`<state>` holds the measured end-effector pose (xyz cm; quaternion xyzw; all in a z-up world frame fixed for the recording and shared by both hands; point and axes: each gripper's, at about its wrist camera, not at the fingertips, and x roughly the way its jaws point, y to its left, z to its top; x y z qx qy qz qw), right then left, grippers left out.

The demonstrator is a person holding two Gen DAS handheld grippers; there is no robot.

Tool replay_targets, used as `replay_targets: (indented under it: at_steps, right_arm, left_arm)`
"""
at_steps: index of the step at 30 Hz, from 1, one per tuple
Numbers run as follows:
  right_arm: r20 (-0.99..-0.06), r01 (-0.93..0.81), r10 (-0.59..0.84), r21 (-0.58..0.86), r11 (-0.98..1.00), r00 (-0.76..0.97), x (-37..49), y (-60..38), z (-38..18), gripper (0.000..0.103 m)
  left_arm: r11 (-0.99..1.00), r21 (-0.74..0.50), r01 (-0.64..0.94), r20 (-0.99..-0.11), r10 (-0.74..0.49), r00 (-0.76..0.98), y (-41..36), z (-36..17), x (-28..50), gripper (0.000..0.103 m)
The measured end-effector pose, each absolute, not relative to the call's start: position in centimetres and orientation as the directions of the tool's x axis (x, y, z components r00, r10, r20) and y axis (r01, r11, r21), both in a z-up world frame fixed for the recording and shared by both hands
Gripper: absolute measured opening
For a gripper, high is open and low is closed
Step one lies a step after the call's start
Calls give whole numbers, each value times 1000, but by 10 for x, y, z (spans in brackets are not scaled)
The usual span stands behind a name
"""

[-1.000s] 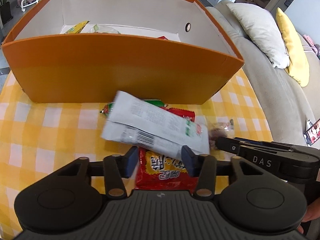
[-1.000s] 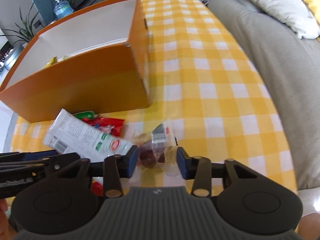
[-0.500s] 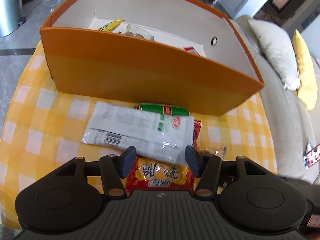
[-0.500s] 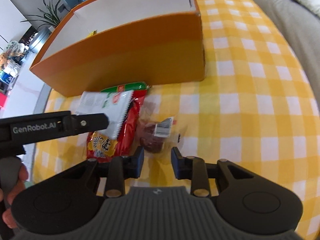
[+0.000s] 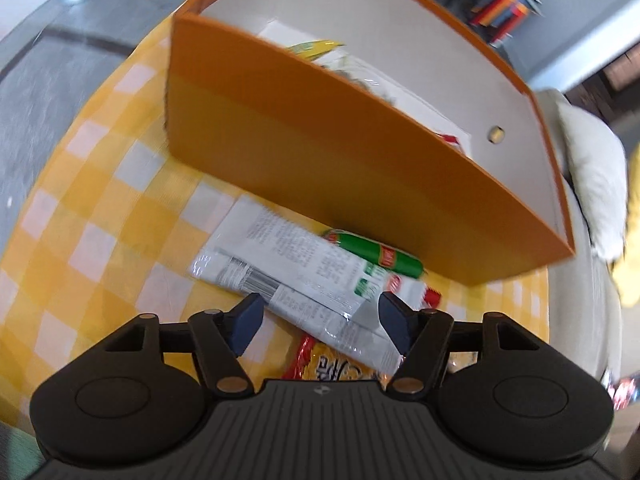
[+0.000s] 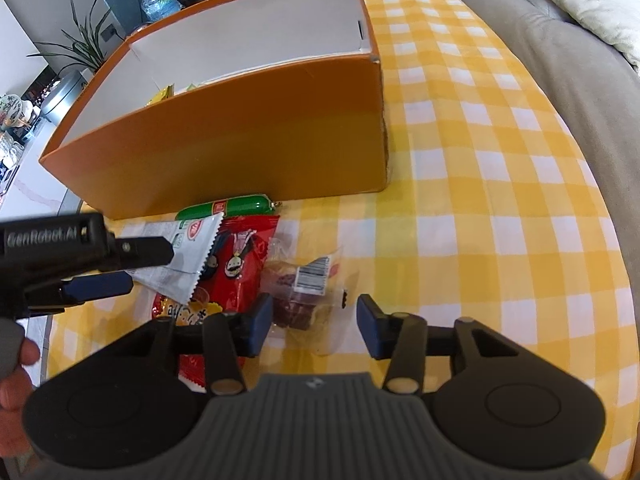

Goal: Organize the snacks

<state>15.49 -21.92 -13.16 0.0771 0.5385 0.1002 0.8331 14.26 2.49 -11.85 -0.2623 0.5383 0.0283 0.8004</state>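
Observation:
An orange box [image 5: 320, 152] [image 6: 240, 152] stands on the yellow checked cloth with a few snacks inside. In front of it lie a green sausage [image 5: 376, 256] [image 6: 228, 208], a white packet [image 5: 288, 264] [image 6: 188, 256] and, partly under it, a red packet [image 5: 332, 368] [image 6: 240, 264]. My left gripper [image 5: 320, 320] [image 6: 150, 266] straddles the white packet's near end, its jaws opening wide and its pads off it. My right gripper [image 6: 315, 320] is opening too. A clear packet of dark red pieces [image 6: 298, 288] lies on the cloth just ahead of its fingertips, not pressed.
A grey sofa [image 6: 560, 60] with a pale cushion [image 5: 596, 184] runs along the table's right side. The checked cloth [image 6: 480, 200] is bare to the right of the box. A hand [image 6: 16, 372] holds the left gripper. Beyond the box are a water bottle [image 6: 160, 0] and a plant.
The left gripper let go of the white packet, which now lies flat, and its jaws spread wide as it rolled and shifted left. The right jaws released the clear packet and widened.

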Motion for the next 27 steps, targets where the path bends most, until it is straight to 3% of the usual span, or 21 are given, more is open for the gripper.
replay_targets:
  at_steps: [2,4,6,10,13,22,25,27]
  right_arm:
    - [-881,-78,255,244,967,399,155,-219,-131,45]
    - [-880,-82,254,242,967,402,157,-217,-131,45]
    - [-880,-89,256,240,967,400,157,-215,-132,42]
    - [-881,-95,258,240,966,396,157,-212,-133,34]
    - [-887,-101,251,230,968,387,157,-210,-132,32]
    - [-917,-75,222,209,975,332,155,-214,-130,31]
    - [-921,-73,206,192,979,331,153,-214,-129,31]
    - [-922,-74,198,184,980,333,151,-213,-128,31]
  left_arm:
    - [843,-399,-360,-880,-241,410,27,-125,146,76]
    - [837,-407,-367,-879,-250,405,27,-130,146,67]
    - [848,-394,-356,-883,-241,404,27,-130,145,50]
    - [854,-390,-344,-887,-248,390,32,-128,143,28]
    - [885,-350,-306,-903,-233,362,33,-122,143,1]
    - [989,-98,-106,-963,-68,261,29,-108,140,0]
    - [979,-147,-138,-954,-104,280,35,-105,135,1]
    - [973,-175,-152,-949,-126,291,34,-102,133,7]
